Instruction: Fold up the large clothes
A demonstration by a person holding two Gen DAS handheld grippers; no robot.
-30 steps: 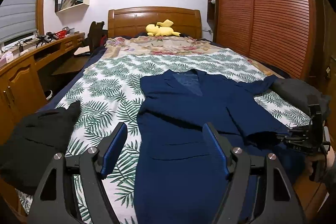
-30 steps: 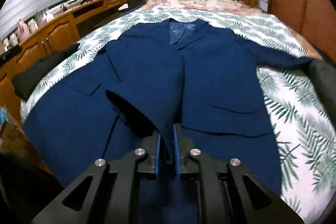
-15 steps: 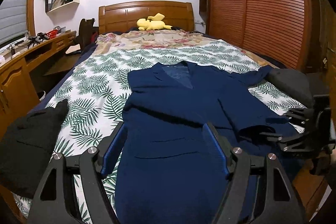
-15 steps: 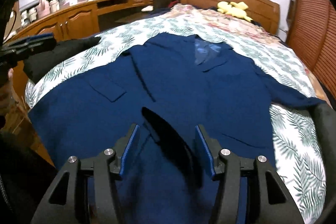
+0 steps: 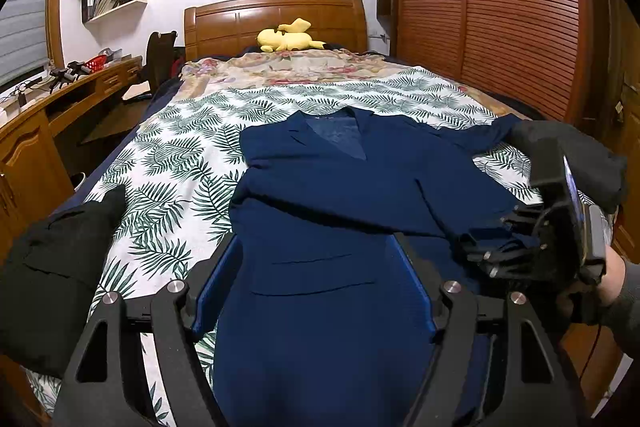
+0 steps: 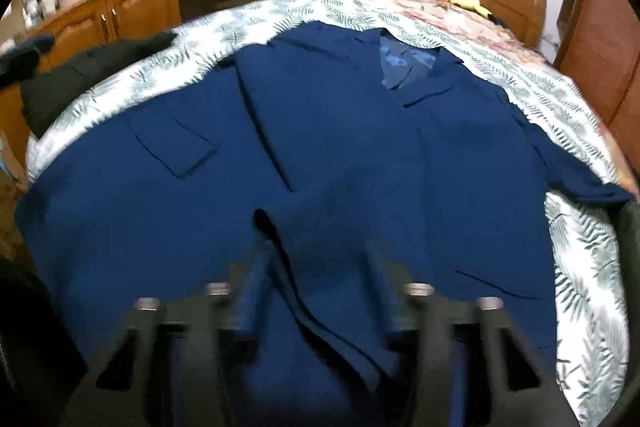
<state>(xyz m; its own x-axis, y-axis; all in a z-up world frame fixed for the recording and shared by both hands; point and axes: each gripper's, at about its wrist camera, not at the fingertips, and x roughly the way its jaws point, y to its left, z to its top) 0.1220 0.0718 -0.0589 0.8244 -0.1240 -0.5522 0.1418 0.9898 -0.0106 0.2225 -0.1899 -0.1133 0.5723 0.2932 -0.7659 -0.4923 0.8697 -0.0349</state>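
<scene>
Nearest, in the right wrist view, the right gripper [image 6: 316, 251] sits low over the front of the jacket [image 6: 340, 131]. The cuff [image 6: 320, 239] of a folded-over sleeve lies between its fingers. The picture is blurred there. The fingers have just been closing, yet they show apart, one on each side of the cuff, and I see no pad pressing the cloth. The sleeve runs from that cuff up and to the left across the chest to the shoulder, so its long axis is slanted against the fingers' line, not along it.

In the left wrist view, the left gripper [image 5: 316, 247] hangs above the hem end, over the pocket area. Its fingers are wide apart and empty. The cuff lies to its right, beside the right gripper, so the right hand is clearly the nearer one to the cuff. The left is better placed for the hem and the side by the black garment [image 5: 60, 259].

The jacket lies face up on the bed [image 5: 180, 155], hem toward the person and collar [image 5: 336, 131] toward the headboard [image 5: 276, 23]. Its length therefore runs straight away from both grippers. The other sleeve [image 6: 580, 179] is spread out to the right, reaching toward the bed's edge. By my reading, the coming move depends on laying the cuff down across the body, then turning to that far sleeve.
</scene>
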